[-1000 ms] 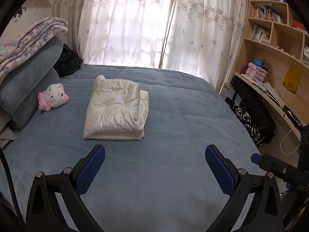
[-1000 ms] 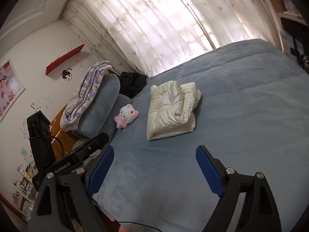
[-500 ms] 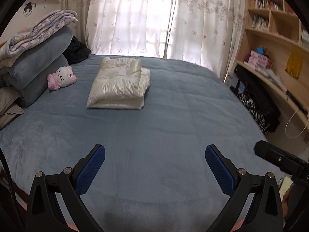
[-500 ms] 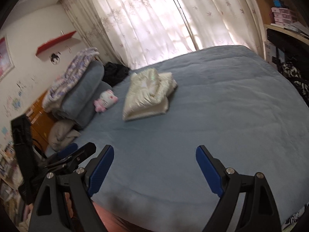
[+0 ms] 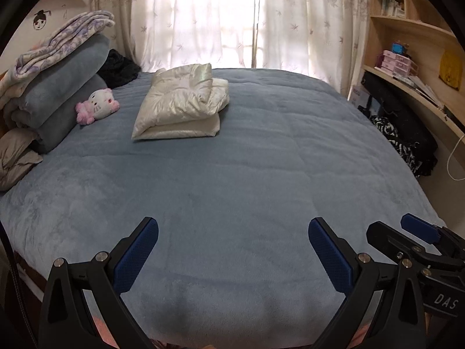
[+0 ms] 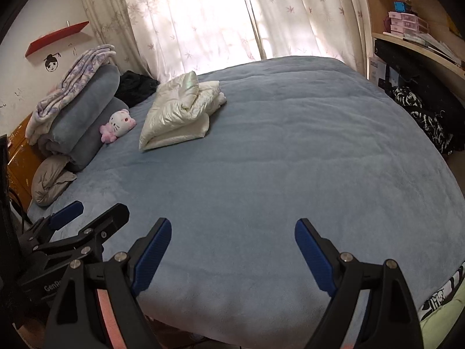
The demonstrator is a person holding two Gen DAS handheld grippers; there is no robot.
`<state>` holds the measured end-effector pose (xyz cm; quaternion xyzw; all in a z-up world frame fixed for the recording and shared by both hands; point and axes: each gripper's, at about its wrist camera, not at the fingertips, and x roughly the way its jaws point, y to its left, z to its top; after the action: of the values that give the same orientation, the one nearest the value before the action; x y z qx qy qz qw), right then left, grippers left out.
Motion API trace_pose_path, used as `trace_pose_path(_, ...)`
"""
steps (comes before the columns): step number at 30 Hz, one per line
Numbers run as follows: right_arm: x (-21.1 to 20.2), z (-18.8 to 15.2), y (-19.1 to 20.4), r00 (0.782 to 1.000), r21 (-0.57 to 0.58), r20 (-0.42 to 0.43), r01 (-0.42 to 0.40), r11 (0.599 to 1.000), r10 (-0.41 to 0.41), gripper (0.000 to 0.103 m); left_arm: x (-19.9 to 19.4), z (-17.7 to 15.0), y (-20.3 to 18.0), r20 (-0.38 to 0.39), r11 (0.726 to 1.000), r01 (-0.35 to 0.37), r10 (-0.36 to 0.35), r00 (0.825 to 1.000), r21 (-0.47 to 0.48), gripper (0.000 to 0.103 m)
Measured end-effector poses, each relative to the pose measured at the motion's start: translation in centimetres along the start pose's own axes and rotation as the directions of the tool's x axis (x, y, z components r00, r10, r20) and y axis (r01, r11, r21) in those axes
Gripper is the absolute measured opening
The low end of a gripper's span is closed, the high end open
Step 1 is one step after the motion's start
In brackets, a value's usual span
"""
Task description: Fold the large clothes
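Cream puffy jacket [image 5: 180, 103] lies folded far up the blue bed [image 5: 247, 174]; left gripper [image 5: 232, 250] gapes empty at the near edge. Right view: right gripper [image 6: 232, 250] likewise wide, empty. Fold looks finished; next garment needed.

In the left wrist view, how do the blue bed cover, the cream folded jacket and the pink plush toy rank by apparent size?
1. blue bed cover
2. cream folded jacket
3. pink plush toy

Jacket and toy lie about equally far away, so their order is reliable.
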<state>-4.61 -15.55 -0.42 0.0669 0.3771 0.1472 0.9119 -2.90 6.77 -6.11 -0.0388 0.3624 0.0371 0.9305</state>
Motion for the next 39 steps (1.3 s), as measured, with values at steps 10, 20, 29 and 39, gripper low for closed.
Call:
trace_pose_path(10, 0.3, -0.1, 0.3, 1.0, -0.033, 0.005, 0.02, 0.999, -0.02, 0.088, 1.0, -0.4, 0.4, -0.03, 1.0, -0.014, 0.013, 0.999, -0.023, 0.102)
trace_pose_path(20, 0.2, 0.0, 0.0, 1.0, -0.02, 0.008, 0.013, 1.0, -0.013, 0.088, 1.0, -0.5, -0.1, -0.026, 0.999, -0.027, 0.026, 0.999, -0.021, 0.102)
trace_pose_path(29, 0.3, 0.0, -0.1, 1.0, -0.007, 0.003, 0.008, 1.0, -0.008, 0.088, 1.2, -0.6, -0.2, -0.033, 0.999, -0.036, 0.035, 0.999, -0.02, 0.102)
trace_pose_path(39, 0.6, -0.1, -0.4, 1.0, -0.002, -0.003, 0.005, 1.0, -0.005, 0.088, 1.3, -0.4, -0.1, -0.033, 0.999, -0.043, 0.042, 0.999, -0.021, 0.102)
